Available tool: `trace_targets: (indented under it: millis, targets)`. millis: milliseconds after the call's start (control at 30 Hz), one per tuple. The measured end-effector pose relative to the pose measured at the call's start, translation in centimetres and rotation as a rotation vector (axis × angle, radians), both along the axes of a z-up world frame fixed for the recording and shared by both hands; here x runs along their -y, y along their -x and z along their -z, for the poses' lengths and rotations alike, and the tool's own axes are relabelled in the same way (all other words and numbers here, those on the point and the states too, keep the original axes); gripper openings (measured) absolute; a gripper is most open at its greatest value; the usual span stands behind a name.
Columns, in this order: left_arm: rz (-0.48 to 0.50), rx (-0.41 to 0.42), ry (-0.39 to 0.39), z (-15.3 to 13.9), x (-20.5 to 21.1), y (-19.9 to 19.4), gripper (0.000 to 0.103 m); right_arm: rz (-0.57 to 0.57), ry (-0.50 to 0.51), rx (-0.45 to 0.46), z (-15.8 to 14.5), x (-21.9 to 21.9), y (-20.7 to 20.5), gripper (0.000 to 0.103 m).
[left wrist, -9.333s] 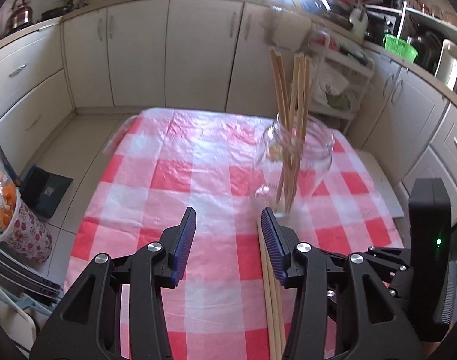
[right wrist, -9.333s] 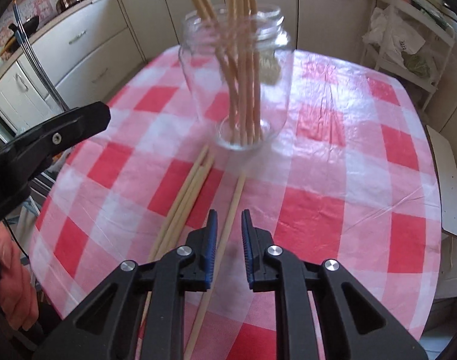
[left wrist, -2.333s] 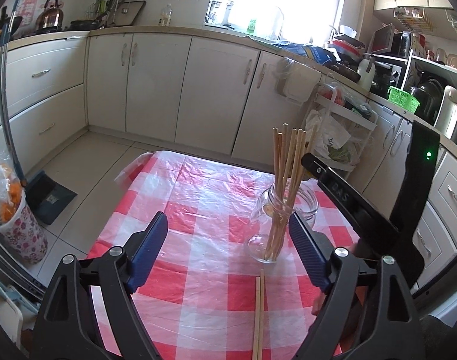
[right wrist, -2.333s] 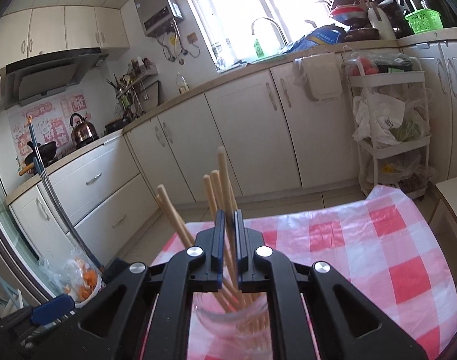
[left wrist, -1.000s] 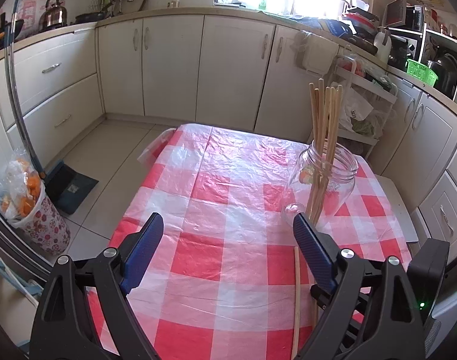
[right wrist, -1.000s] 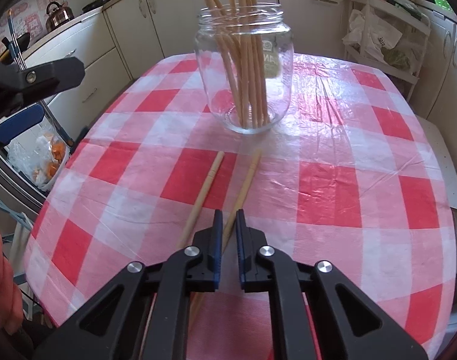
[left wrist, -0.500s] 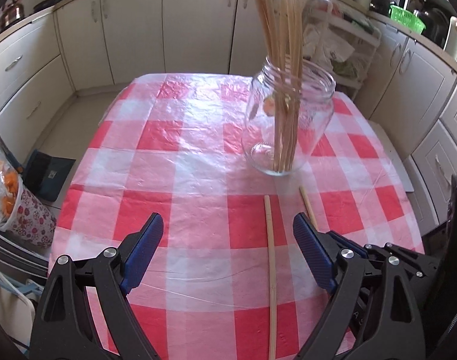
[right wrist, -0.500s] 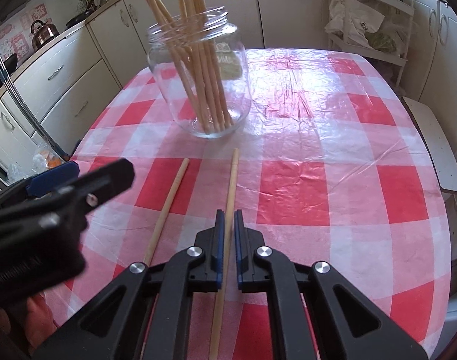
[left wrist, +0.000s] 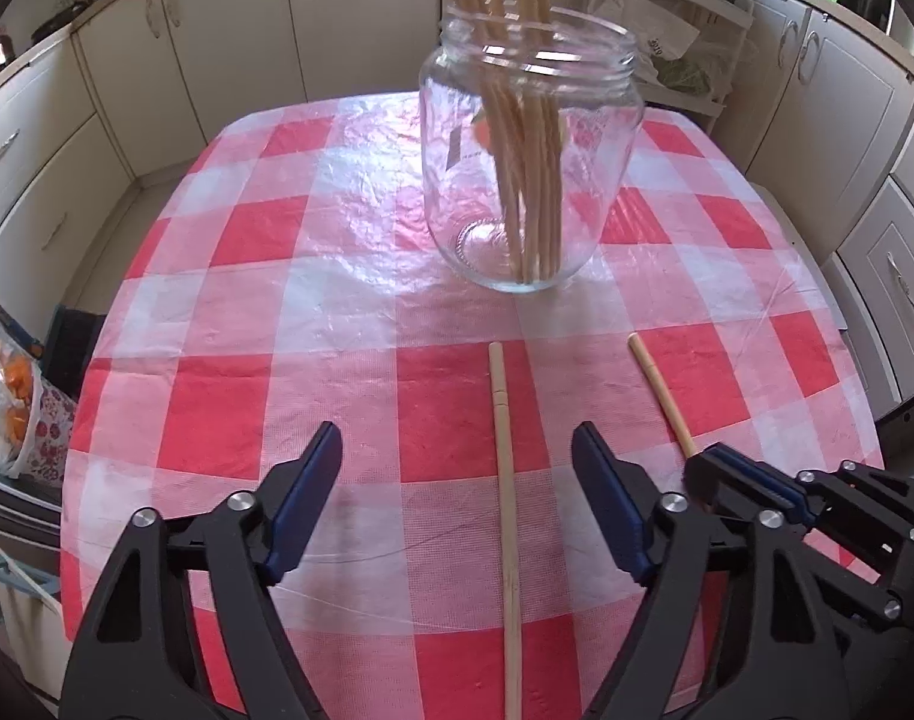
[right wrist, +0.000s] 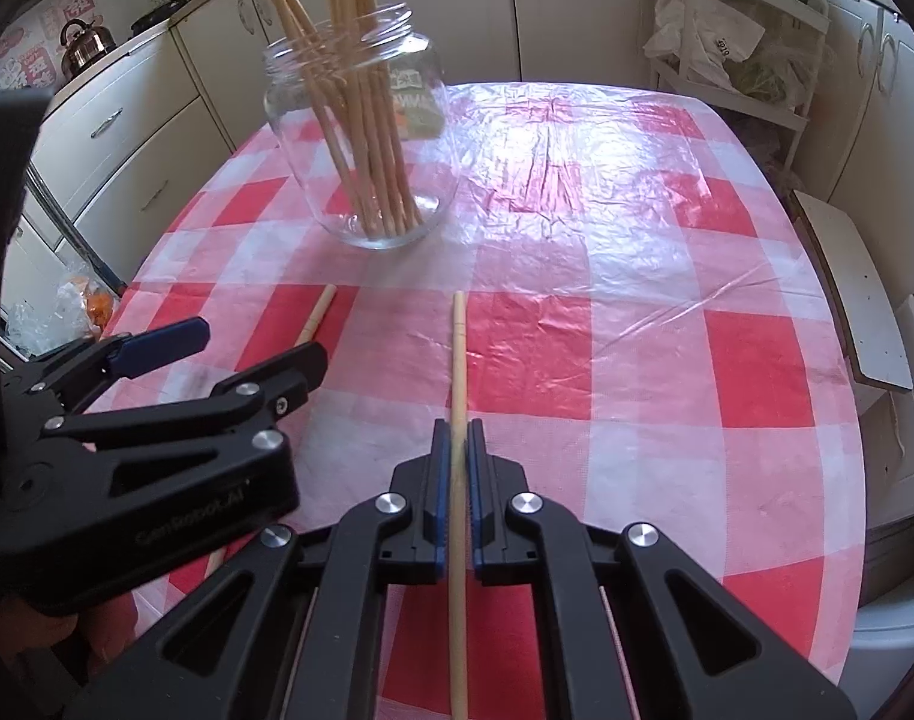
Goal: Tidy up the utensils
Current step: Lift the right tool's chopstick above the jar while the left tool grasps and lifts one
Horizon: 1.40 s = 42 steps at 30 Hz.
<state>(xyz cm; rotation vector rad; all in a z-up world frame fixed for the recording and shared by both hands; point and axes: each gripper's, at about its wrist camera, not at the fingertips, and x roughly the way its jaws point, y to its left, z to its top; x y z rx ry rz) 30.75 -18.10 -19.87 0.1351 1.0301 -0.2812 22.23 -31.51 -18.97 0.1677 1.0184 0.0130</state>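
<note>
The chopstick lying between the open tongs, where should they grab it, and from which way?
Come straight down from above with the left tongs open on either side of the chopstick and pinch its middle. It lies flat on the tablecloth, long and thin, so a middle grip probably keeps it balanced for tipping into the jar.

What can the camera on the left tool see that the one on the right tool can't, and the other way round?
Only the left view shows the left gripper open, straddling a loose chopstick. Only the right view shows the right gripper shut on the other chopstick, and a kettle. Both show the glass jar of chopsticks on the checked tablecloth.
</note>
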Motion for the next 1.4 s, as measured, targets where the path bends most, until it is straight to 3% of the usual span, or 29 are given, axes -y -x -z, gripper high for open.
trace_targets:
  millis: [133,200,267,300,367,433,633,767,900,1133,1400]
  targets:
    - [0.030,-0.002,-0.014,0.4,0.2,0.2,0.049,-0.011,0.020,0.004,0.0,-0.5,-0.6,0.011]
    - [0.060,0.004,-0.004,0.3,0.4,0.5,0.032,-0.033,0.063,0.011,0.1,-1.1,-0.8,0.013]
    - [0.076,-0.006,0.016,0.2,0.3,0.5,0.009,-0.056,0.105,0.012,0.1,-1.6,-0.9,0.013]
    - [0.077,-0.022,0.038,0.2,0.0,0.5,0.006,-0.065,0.118,0.010,0.1,-1.8,-0.9,0.012]
    - [0.069,-0.046,0.083,0.1,-0.5,0.4,0.005,-0.072,0.114,0.004,0.1,-1.7,-1.0,0.007]
    - [0.054,-0.043,0.140,-0.6,-1.3,0.5,0.005,-0.051,0.046,-0.001,0.1,-0.9,-1.0,0.006]
    - [0.001,0.159,0.365,-5.9,-4.6,1.5,0.005,0.039,-0.212,0.066,-1.2,1.9,-0.5,0.006]
    - [0.007,0.323,0.520,-9.3,-5.9,2.4,0.005,0.081,-0.385,0.213,-3.2,3.4,0.2,0.006]
    - [0.033,0.480,0.623,-12.4,-6.1,3.1,0.005,0.087,-0.437,0.399,-6.6,3.5,0.8,0.006]
    - [0.002,0.650,0.701,-15.9,-5.6,2.0,0.005,0.064,-0.374,0.710,-12.8,3.1,0.5,0.006]
    - [-0.042,0.765,0.718,-17.2,-3.8,-1.0,0.005,0.124,-0.358,0.871,-15.9,4.1,-2.4,0.006]
